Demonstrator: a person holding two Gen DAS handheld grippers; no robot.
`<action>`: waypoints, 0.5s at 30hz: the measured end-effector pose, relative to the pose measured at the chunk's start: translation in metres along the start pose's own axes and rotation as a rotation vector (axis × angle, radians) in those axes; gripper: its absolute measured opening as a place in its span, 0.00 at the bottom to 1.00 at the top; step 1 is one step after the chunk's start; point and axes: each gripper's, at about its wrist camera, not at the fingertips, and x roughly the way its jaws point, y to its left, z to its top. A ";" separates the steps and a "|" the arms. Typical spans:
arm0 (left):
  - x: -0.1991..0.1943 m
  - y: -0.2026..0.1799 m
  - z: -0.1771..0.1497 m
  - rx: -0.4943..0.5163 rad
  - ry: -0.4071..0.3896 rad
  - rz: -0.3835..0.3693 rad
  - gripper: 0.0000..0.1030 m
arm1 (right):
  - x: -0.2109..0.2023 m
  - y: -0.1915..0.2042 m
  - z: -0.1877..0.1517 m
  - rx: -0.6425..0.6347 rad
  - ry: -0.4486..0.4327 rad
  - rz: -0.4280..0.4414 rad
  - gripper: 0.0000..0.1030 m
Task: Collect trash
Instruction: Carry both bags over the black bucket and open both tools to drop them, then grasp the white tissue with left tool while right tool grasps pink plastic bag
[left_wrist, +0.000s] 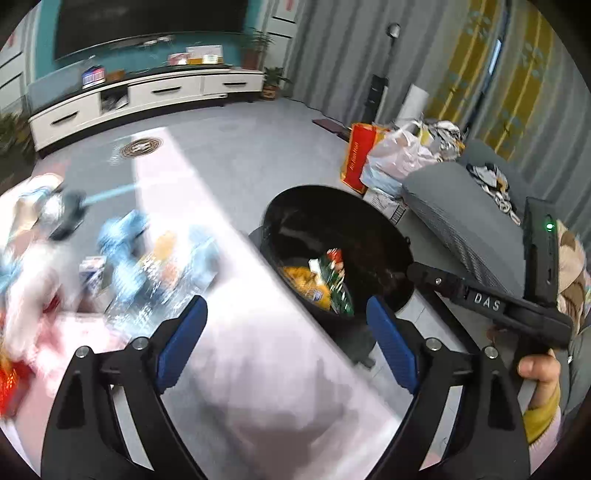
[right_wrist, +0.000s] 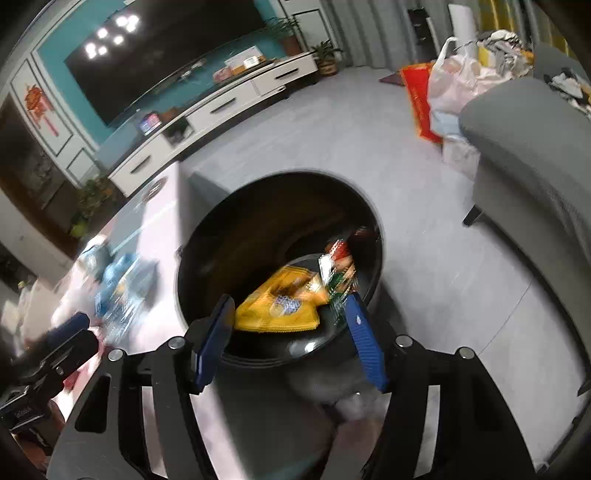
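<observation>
The left tongs (left_wrist: 286, 332) stand wide apart at the bottom of the left wrist view, blue pads clear of everything, nothing between them but the pale pink counter (left_wrist: 258, 387) below. At the left of that frame a blurred heap of clutter (left_wrist: 140, 258) lies on the counter, blue and clear plastic mostly, too smeared to name piece by piece. Right of centre stands the black trash bin (left_wrist: 369, 206), on the grey floor just beside the counter's edge, with a yellow wrapper (left_wrist: 306, 284) and a green and red wrapper (left_wrist: 336, 280) lying inside. At the far right a hand (left_wrist: 539, 373) grips the other black tool. In the right wrist view, the right tongs (right_wrist: 288, 332) are parted at the bottom centre, directly over the bin's near rim (right_wrist: 295, 350), and hold nothing; the yellow wrapper (right_wrist: 280, 306) shows between the pads but lies down in the bin, apart from them. At the upper right, a grey sofa (right_wrist: 524, 155) with bags piled beside it.
</observation>
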 end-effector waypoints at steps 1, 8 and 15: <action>-0.012 0.007 -0.012 -0.008 -0.002 0.035 0.89 | -0.002 0.007 -0.009 -0.007 0.014 0.015 0.61; -0.074 0.065 -0.073 -0.098 0.001 0.283 0.91 | -0.010 0.069 -0.052 -0.137 0.076 0.084 0.61; -0.144 0.139 -0.113 -0.302 -0.081 0.372 0.92 | -0.002 0.159 -0.083 -0.361 0.137 0.182 0.61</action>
